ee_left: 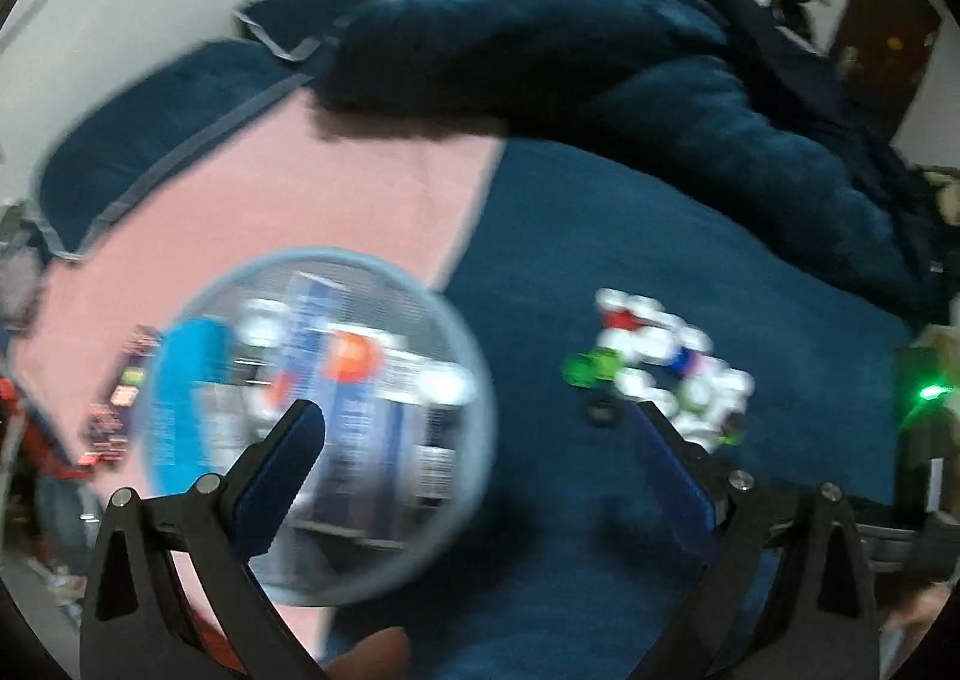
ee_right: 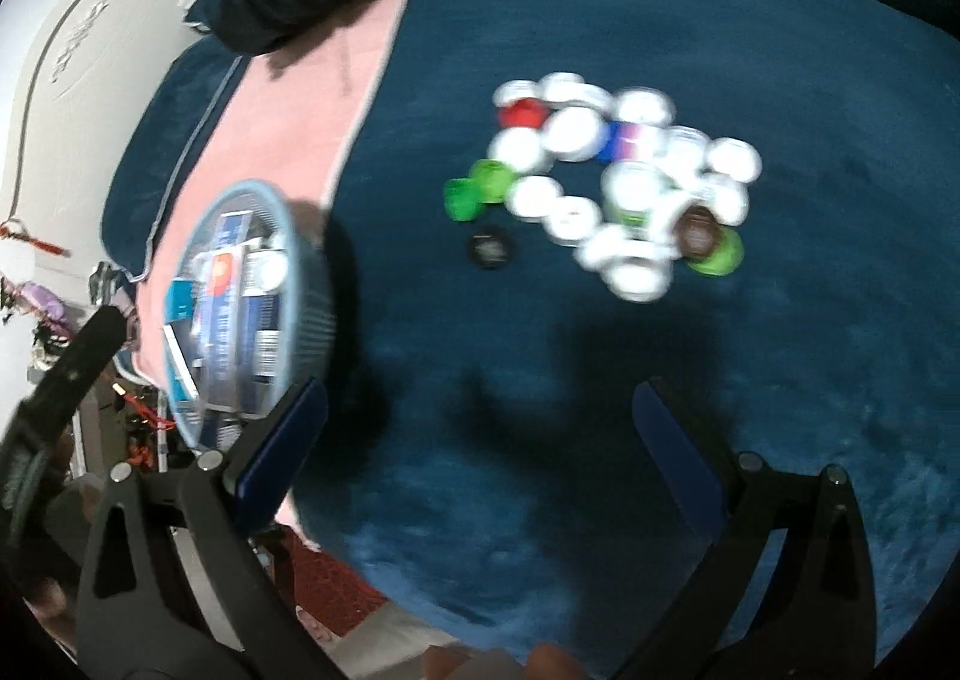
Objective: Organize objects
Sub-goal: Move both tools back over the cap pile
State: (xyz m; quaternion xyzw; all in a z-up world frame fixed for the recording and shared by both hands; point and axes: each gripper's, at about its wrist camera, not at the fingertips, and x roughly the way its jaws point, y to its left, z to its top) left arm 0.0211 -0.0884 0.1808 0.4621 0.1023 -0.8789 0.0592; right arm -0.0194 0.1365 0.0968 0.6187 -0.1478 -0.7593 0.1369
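both grippers, left (ee_left: pixel 474 428) and right (ee_right: pixel 480 410), gaped empty; bottle caps (ee_right: pixel 624 182) looked light, stiff, slippery, so we judged pinching rims best.

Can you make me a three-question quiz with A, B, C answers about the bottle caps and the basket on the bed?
1. Where do the bottle caps lie?
A. on the dark blue blanket
B. inside the round basket
C. on the pink sheet

2. What colour are most of the caps?
A. red
B. white
C. black

3. How is the right gripper?
A. shut on a cap
B. shut on the basket
C. open, holding nothing

Answers:
1 A, the pile sits on the blue blanket, to the right of the basket.
2 B, white caps make up most of the pile, with only a few green, red, black and brown ones.
3 C, its blue fingers stand wide apart with only blanket between them.
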